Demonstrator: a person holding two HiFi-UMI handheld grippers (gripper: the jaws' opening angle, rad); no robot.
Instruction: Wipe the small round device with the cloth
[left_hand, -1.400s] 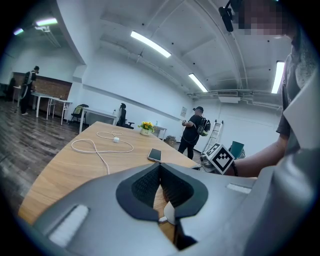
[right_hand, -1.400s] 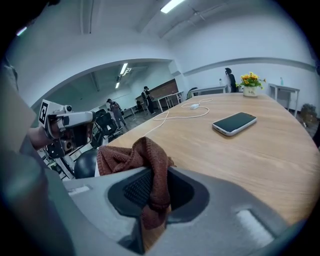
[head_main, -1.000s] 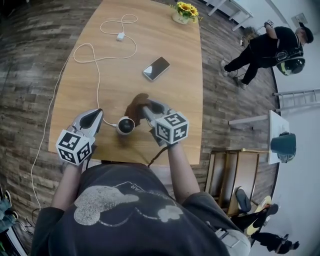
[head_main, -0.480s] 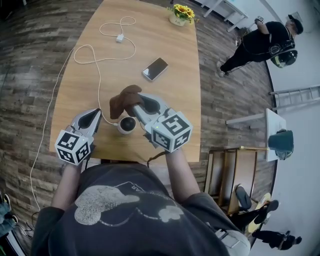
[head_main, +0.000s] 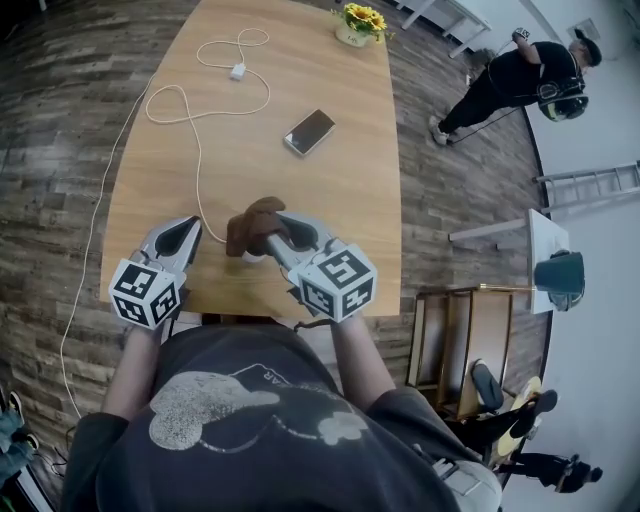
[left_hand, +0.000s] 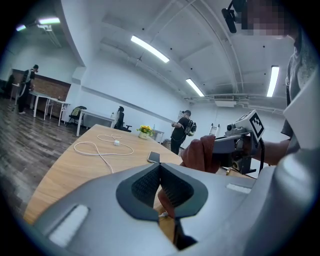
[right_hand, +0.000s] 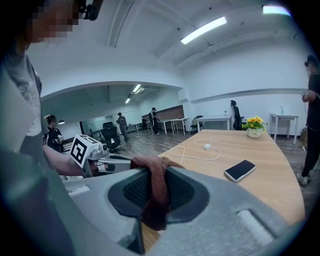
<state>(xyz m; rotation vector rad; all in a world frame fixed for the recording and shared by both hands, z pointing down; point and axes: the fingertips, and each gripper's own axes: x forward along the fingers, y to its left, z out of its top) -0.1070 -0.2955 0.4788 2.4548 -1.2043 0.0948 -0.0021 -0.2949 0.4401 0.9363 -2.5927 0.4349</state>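
My right gripper (head_main: 274, 229) is squeezing the brown knitted cloth (head_main: 246, 228) over the small round white device (head_main: 252, 258); my left gripper (head_main: 189, 229) is pinching its thin white cable (head_main: 196, 185).

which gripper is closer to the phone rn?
Right. The right gripper, holding the cloth, sits on the person's side of the phone; the left gripper is farther, further left.
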